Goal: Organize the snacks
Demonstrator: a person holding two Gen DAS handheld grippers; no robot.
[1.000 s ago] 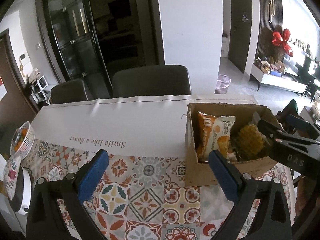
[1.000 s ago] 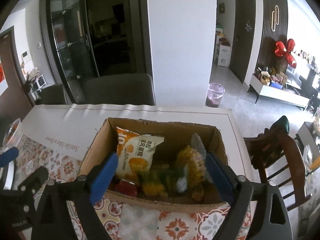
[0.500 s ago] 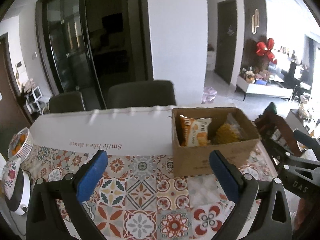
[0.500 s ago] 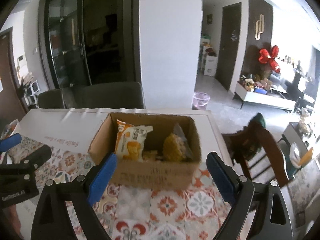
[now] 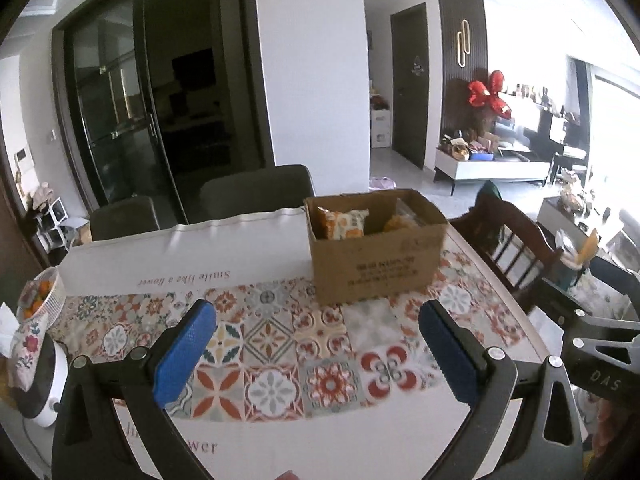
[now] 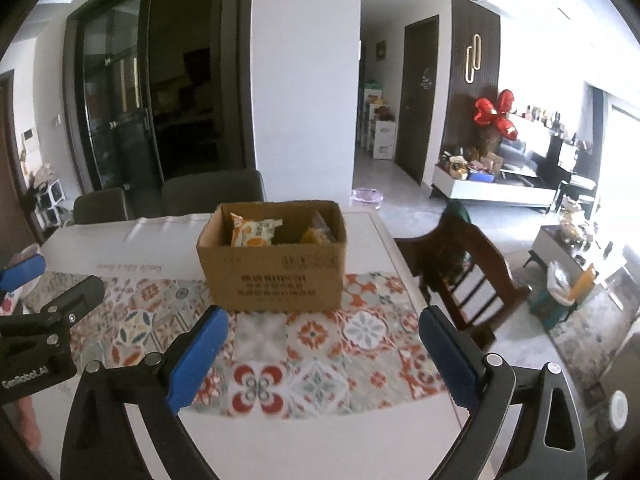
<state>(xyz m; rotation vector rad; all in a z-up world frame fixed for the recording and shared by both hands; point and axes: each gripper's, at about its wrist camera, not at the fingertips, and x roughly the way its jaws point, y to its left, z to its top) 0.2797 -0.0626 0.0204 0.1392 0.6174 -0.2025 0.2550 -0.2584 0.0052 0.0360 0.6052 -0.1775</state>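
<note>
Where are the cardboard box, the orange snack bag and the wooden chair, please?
cardboard box (image 6: 276, 284): right wrist view, printed front wall.
orange snack bag (image 6: 254, 232): right wrist view, bag front above the rim.
wooden chair (image 6: 472, 276): right wrist view, slatted backrest.

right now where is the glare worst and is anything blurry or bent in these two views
Left wrist view: the window on the right is blown out white, the tablecloth pattern near the left tool is smeared soft, and the fisheye bows the white pillar. Right wrist view: the same overexposure at the right edge, while the cardboard box print is too soft to read.
</note>
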